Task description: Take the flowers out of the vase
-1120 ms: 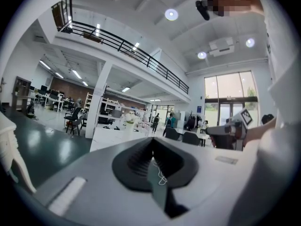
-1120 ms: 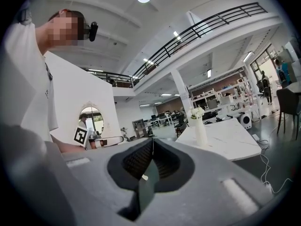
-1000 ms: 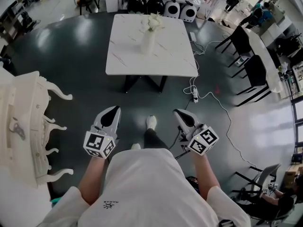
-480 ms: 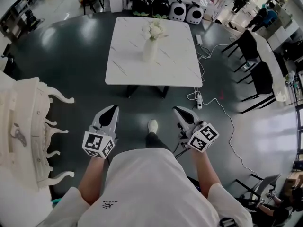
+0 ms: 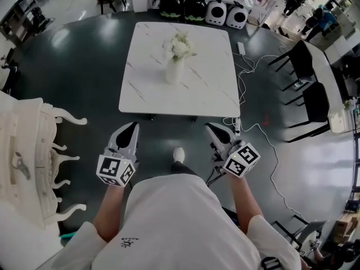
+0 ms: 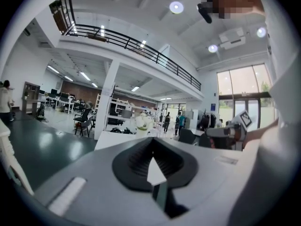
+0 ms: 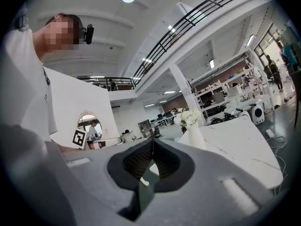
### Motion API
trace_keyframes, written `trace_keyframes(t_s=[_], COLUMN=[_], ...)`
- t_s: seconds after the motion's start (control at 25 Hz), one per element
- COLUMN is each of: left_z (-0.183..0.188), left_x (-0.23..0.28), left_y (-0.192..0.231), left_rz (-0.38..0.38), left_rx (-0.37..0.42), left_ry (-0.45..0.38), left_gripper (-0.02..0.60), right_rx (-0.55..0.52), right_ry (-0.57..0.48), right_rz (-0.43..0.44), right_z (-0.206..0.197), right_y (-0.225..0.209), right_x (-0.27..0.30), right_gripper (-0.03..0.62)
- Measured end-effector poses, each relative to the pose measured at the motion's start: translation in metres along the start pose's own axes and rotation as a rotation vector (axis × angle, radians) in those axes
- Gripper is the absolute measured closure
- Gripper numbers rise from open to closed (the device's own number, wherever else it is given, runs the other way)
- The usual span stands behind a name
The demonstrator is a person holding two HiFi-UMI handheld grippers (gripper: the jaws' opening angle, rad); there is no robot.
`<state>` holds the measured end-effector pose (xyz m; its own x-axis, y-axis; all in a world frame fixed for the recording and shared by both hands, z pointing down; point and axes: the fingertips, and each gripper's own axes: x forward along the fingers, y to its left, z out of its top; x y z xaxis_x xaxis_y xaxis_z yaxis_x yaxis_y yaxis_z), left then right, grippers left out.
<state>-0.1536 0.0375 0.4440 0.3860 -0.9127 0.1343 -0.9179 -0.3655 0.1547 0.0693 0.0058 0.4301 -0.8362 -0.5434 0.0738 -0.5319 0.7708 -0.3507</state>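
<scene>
Glossy marble-look table (image 5: 145,91), matt white vase (image 5: 174,72)

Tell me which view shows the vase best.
The right gripper view: the vase stands side-on in clear profile, with the flowers above its neck. The head view shows it from above, small, on the white table. The left gripper view shows only the distant flowers; the vase itself is too small to tell.

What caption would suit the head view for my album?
Left gripper and right gripper, both shut, face a white table bearing a vase of flowers.
</scene>
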Motion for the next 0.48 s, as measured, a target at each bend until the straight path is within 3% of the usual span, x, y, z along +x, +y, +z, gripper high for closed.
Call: trace_keyframes(t_s=[0.48], left_z=[0.018], left_x=[0.093], left_y=[0.010], left_rz=[0.049], left_rx=[0.017], left_ry=[0.004], left_gripper=[0.592], right_rx=[-0.006], right_ry=[0.026], right_rz=[0.047], right_z=[0.028], right_y=[-0.089], right_x=[0.035], right_gripper=[0.592])
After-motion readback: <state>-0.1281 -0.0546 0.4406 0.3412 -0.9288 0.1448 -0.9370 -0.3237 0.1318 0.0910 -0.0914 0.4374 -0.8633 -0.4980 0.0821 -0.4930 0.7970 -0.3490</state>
